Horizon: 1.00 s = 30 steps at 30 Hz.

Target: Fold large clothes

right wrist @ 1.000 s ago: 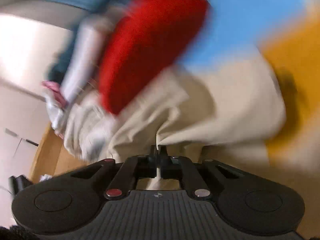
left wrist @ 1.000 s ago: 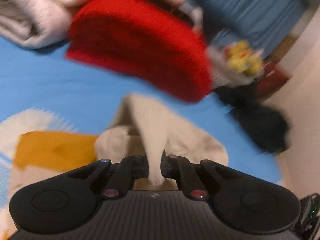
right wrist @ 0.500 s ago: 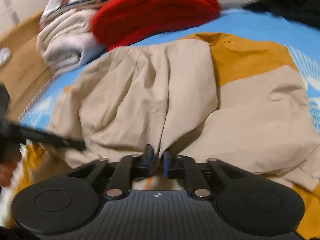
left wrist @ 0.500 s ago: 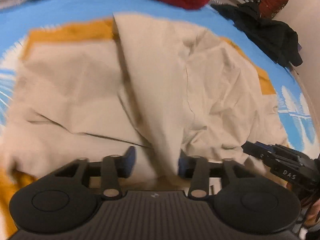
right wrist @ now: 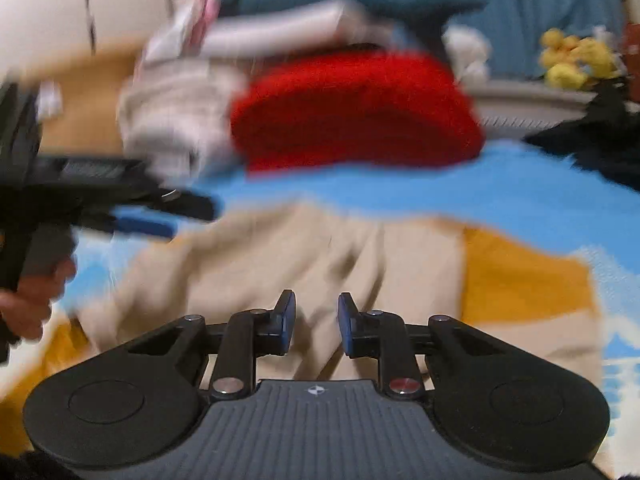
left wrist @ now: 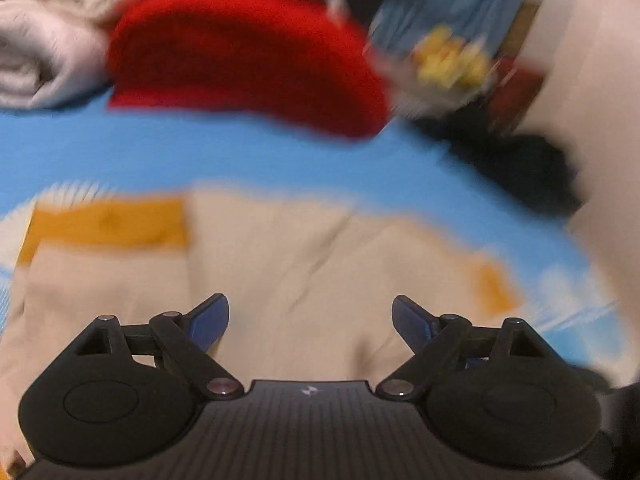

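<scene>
A large beige garment (left wrist: 304, 264) lies crumpled on the blue bed cover (left wrist: 200, 152), over an orange patch of the cover's print. It also shows in the right wrist view (right wrist: 280, 264). My left gripper (left wrist: 310, 320) is wide open and empty just above the garment. It appears at the left edge of the right wrist view (right wrist: 140, 216), held in a hand. My right gripper (right wrist: 316, 316) is open a little and empty above the garment's near edge. Both views are blurred by motion.
A red folded garment (left wrist: 240, 60) and rolled white-grey cloth (left wrist: 44, 52) lie at the far side of the bed. Black clothes (left wrist: 528, 168) and a yellow plush toy (left wrist: 452, 60) are at the far right. A blue curtain (right wrist: 500, 0) hangs behind.
Both grippers let go of the beige garment: the left opened wide, the right opened a little. The garment now lies on the bed. Both cameras tilted up towards the red garment.
</scene>
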{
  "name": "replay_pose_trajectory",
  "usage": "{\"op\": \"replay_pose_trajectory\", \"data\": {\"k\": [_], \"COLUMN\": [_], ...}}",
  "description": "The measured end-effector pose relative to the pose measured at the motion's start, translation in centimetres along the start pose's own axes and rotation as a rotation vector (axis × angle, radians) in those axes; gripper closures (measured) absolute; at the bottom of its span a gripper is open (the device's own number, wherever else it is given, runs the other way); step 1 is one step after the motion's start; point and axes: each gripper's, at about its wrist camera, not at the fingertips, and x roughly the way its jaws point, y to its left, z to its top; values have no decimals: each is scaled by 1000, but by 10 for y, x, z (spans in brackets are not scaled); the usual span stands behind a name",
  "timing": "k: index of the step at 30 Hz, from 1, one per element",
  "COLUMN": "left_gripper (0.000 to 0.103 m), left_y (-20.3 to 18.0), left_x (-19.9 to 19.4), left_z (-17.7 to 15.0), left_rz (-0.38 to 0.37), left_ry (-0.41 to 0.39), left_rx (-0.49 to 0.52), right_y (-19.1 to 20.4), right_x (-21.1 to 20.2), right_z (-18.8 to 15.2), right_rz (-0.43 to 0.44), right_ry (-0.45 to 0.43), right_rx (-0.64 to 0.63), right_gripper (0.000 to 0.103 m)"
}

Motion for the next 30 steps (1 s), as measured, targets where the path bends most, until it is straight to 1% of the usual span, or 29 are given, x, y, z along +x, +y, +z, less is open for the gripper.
{"op": "replay_pose_trajectory", "data": {"k": [1,2,3,4,5,6,7,8,9,10,11,13,14,15,17,19,21,23,26,28,30], "left_gripper": [11,11,10,9,5,3,2,1,0,0,0,0,0,0,0,0,0,0,0,0,0], "left_y": [7,18,26,29,27,25,26,29,32,34,38,45,45,42,37,32,28,24,21,18,17], "left_x": [19,36,39,33,28,27,21,18,15,12,11,4,-1,-4,-32,-64,-96,-127,-179,-212,-238], "left_z": [-14,-30,-41,-51,-54,-53,-52,-51,-52,-55,-53,-66,-69,-73,-81,-93,-105,-121,-156,-181,-201], "left_rz": [74,112,91,68,80,96,102,86,74,83,87,92,109,127,145,124,115,111,145,182,203], "left_ry": [62,106,87,28,17,26,38,40,44,54,56,47,45,39,9,-24,-48,-52,-57,-71,-81], "left_rx": [31,50,74,124,156,153,125,107,106,116,123,143,153,160,184,191,176,173,188,198,195], "right_y": [5,7,7,8,8,9,8,7,7,6,5,4,4,4,11,18,26,38,60,76,90], "right_x": [16,31,36,33,30,28,24,17,8,2,-3,4,3,-1,-14,-43,-77,-115,-175,-210,-243], "right_z": [-9,-26,-39,-49,-50,-47,-42,-36,-32,-34,-41,-61,-69,-70,-64,-56,-50,-49,-65,-79,-104], "right_rz": [-33,-78,-90,-86,-86,-90,-95,-106,-116,-134,-153,-159,-166,-173,-187,-182,-167,-149,-124,-137,-155], "right_ry": [48,94,95,41,26,29,35,32,15,8,21,77,82,68,59,12,-24,-39,-62,-76,-95], "right_rx": [-46,-109,-165,-214,-230,-220,-197,-172,-160,-168,-192,-240,-257,-265,-242,-196,-189,-203,-224,-215,-180], "right_gripper": [78,77,77,76,75,73,65,50,43,34,33,33,32,32,30,27,23,20,17,15,14]}}
